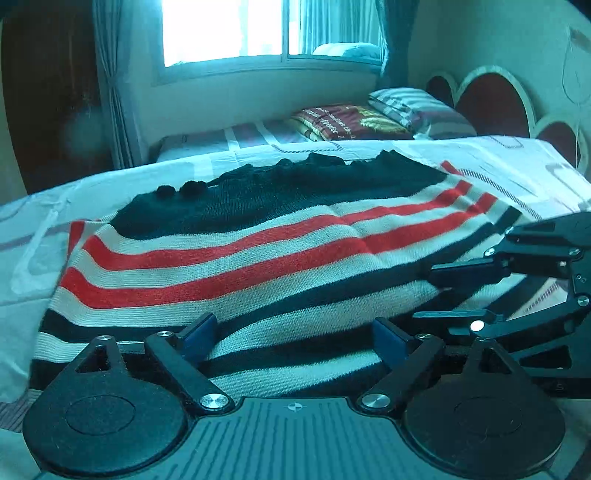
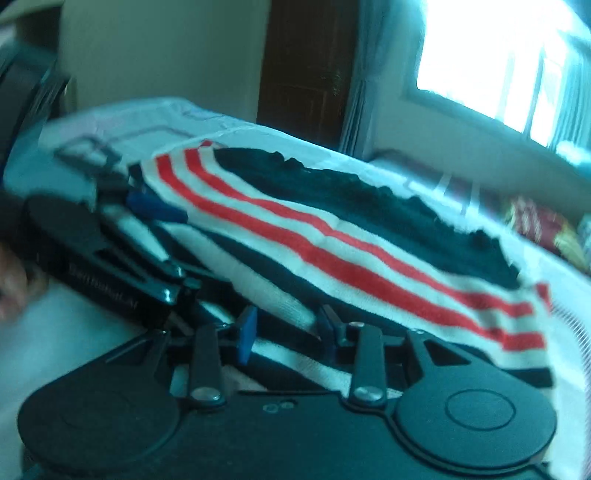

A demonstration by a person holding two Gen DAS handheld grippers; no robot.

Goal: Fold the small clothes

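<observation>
A knitted garment point(image 1: 258, 258) with a black top and red, white and black stripes lies spread flat on the bed. In the left wrist view my left gripper point(image 1: 295, 338) stands wide open over the near hem, and the striped cloth lies between its blue pads point(image 1: 199, 334). My right gripper point(image 1: 439, 293) comes in from the right, one finger above the garment's side edge and one below. The blurred right wrist view shows the garment point(image 2: 351, 266) too. There my right gripper point(image 2: 287, 326) is partly open around a white fold without visibly pressing it. The left gripper point(image 2: 147, 218) is at the garment's far corner.
The bed has a white patterned sheet point(image 1: 498, 166). Behind it are a striped pillow point(image 1: 417, 110), a folded red blanket point(image 1: 351, 122) and a scalloped headboard point(image 1: 491, 99). A window point(image 1: 229, 29) and curtains lie beyond. A hand point(image 2: 11, 280) shows at the left edge.
</observation>
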